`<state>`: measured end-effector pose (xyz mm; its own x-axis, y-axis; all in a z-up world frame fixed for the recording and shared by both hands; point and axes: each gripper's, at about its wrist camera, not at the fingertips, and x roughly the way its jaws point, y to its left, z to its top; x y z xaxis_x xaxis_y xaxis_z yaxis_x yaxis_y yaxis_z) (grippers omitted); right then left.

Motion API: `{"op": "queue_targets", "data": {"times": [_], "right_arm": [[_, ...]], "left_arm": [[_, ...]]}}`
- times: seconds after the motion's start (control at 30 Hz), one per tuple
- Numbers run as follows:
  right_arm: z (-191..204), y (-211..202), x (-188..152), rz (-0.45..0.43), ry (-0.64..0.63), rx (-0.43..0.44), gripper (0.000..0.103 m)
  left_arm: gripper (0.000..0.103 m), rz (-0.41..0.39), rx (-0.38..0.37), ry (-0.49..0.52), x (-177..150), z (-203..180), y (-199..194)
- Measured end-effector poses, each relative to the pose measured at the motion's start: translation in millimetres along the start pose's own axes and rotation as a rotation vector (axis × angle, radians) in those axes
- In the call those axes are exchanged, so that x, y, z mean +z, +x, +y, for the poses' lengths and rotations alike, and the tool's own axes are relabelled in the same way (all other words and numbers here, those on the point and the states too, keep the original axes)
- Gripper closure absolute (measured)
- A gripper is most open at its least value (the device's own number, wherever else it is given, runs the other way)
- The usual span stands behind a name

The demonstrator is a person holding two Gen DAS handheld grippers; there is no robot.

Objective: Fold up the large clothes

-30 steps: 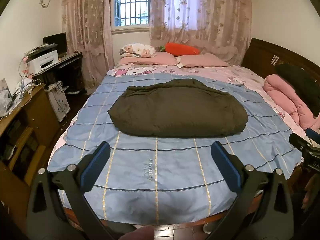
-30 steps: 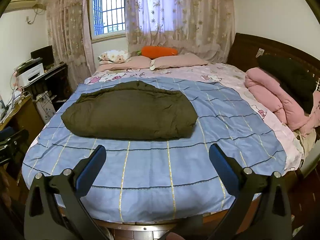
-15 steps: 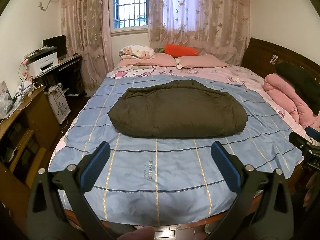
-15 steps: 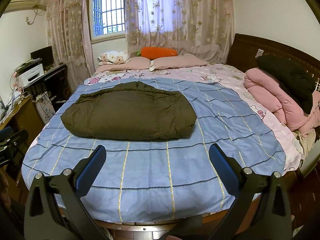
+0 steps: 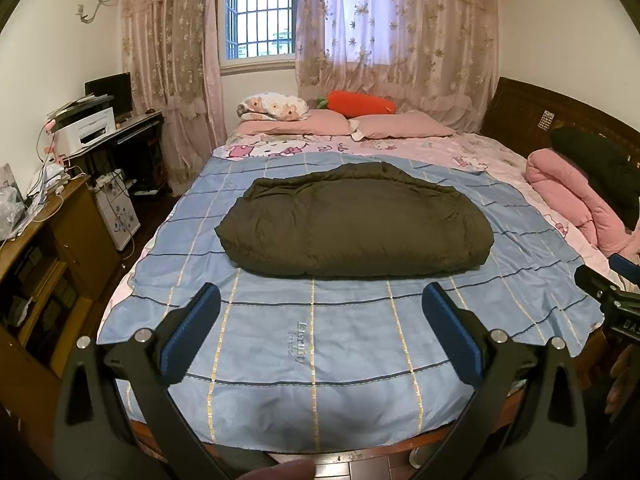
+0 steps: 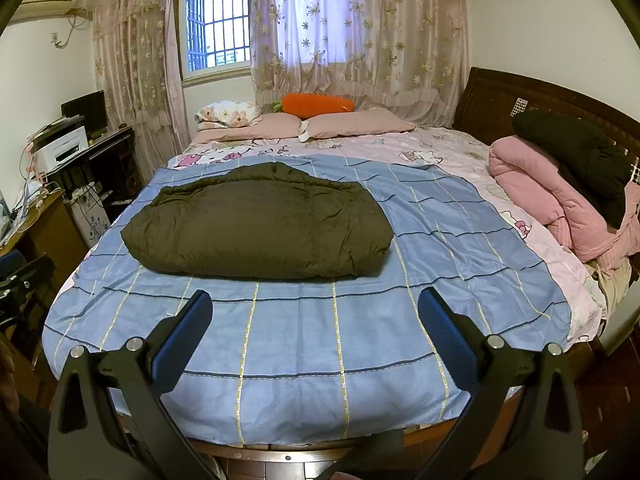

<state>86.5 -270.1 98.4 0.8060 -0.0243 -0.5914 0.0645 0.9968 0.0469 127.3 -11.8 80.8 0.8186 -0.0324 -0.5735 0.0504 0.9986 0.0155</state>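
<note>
Barred window [image 5: 258, 8] between floral lace curtains [image 5: 400, 36], dark wooden headboard [image 6: 532, 100] right, cluttered desk [image 5: 120, 136] along the white left wall [image 5: 52, 52].

bed: blue checked sheet [image 5: 344, 344] over a pink cartoon sheet [image 6: 452, 148] | headboard end: two pink pillows [image 5: 400, 126], floral pillow [image 5: 274, 106], orange carrot cushion [image 5: 360, 104] | right edge: rolled pink quilt [image 6: 552, 196] | left: white printer [image 5: 86, 130] on a desk

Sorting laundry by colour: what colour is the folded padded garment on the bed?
Dark olive green garment, clearest in the right wrist view.
</note>
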Motion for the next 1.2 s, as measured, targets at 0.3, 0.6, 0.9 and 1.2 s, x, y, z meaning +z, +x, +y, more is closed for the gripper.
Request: {"op": "queue_targets", "data": {"times": [0.3,0.6,0.9,1.2], "right_arm": [[0.5,0.2,-0.4,0.001,-0.001,-0.001,0.001],[1.1,0.0,-0.1,0.001,-0.001,-0.001,0.001],[-0.4,-0.8,-0.4,0.002,0.000,0.000,0.001],[-0.5,-1.9,-0.5,0.002,-0.001,0.000,0.001]], "left_arm": [[0.002,-0.001,0.000,-0.002,0.2,0.6,-0.1],[0.002,-0.004,0.001,-0.004,1.0,1.2,-0.7],[0.002,-0.004,0.001,-0.002,1.1,2.1,-0.9],[0.002,-0.005,0.000,-0.002,1.4,3.0,-1.1]]}}
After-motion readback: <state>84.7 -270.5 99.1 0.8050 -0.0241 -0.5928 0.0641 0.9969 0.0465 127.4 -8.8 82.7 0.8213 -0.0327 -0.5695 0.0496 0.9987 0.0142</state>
